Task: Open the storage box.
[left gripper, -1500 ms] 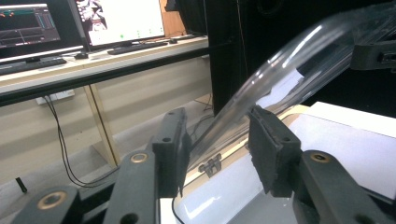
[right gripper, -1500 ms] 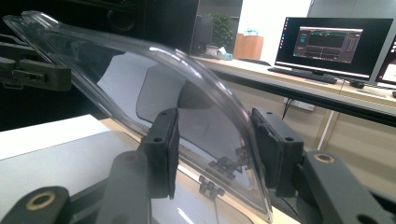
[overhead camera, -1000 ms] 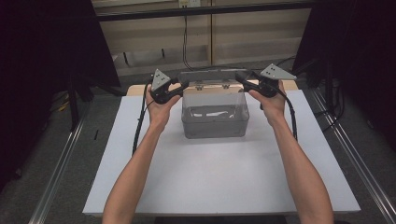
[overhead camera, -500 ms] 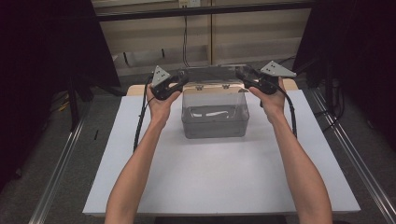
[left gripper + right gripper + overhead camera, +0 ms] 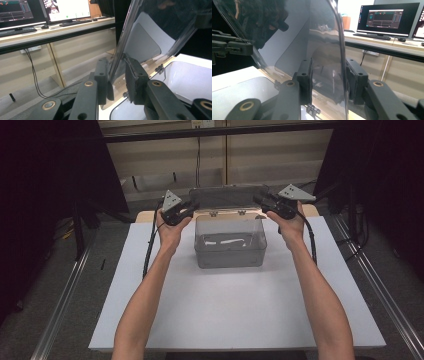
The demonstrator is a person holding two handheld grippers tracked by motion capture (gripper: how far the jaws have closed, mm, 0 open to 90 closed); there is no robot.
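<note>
Lid [image 5: 227,198] of the clear plastic box [image 5: 230,242] is standing raised at the far rim, between the two grippers, with the box sitting on the white table [image 5: 200,320] just below and between them. At the lid's left end, the left gripper [image 5: 186,211] is straddling the lid's edge, its jaws a little apart, one pad [image 5: 109,87] touching the sheet, the other just beside it. At the lid's right end, the right gripper [image 5: 262,202] is reaching around the edge too, jaws spread wider, the sheet [image 5: 327,62] passing between them without clear contact. Monitors [image 5: 387,21] are glowing beyond.
</note>
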